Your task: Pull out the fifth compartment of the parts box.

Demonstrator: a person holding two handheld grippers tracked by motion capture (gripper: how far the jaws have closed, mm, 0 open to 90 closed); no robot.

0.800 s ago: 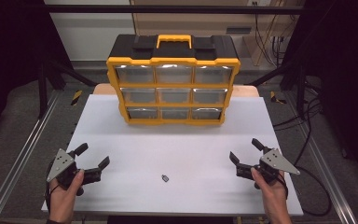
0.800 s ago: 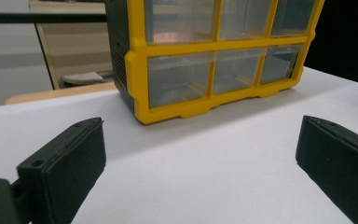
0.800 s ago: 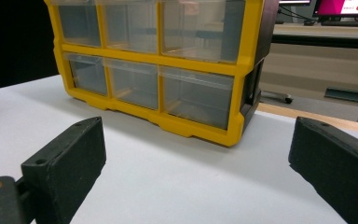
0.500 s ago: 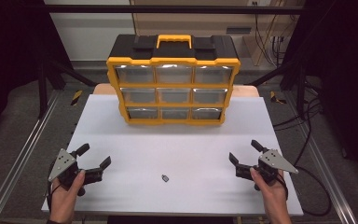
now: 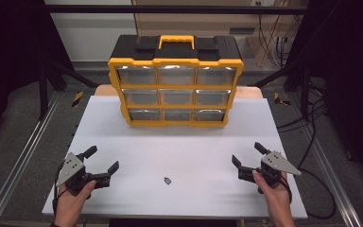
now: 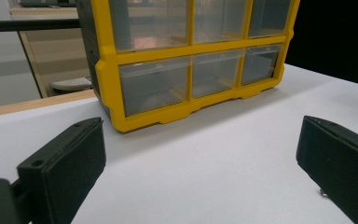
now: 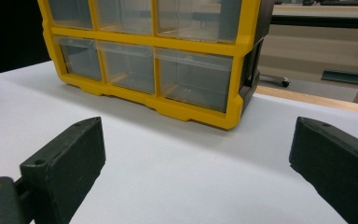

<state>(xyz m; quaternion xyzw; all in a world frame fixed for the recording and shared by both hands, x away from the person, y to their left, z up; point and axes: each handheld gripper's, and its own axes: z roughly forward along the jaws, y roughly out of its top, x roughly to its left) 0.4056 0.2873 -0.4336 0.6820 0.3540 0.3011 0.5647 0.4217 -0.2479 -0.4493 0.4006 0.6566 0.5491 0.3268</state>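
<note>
A yellow and black organiser cabinet (image 5: pixel 175 82) with clear drawers in three rows stands at the back of the white table (image 5: pixel 179 146); all drawers look closed. It also fills the top of the left gripper view (image 6: pixel 186 60) and the right gripper view (image 7: pixel 154 56). A small dark part (image 5: pixel 167 180) lies on the table near the front middle. My left gripper (image 5: pixel 102 159) rests open at the front left, with nothing between its jaws. At the front right my right gripper (image 5: pixel 248 153) is open and empty too. Both point towards the cabinet.
Metal frame rails (image 5: pixel 23 156) run along both sides of the table. Cables (image 5: pixel 312 137) trail on the floor at the right. A wooden board edge (image 5: pixel 250 90) shows behind the cabinet.
The left hand and its gripper have shifted slightly down and towards the front edge. The right gripper has barely moved.
</note>
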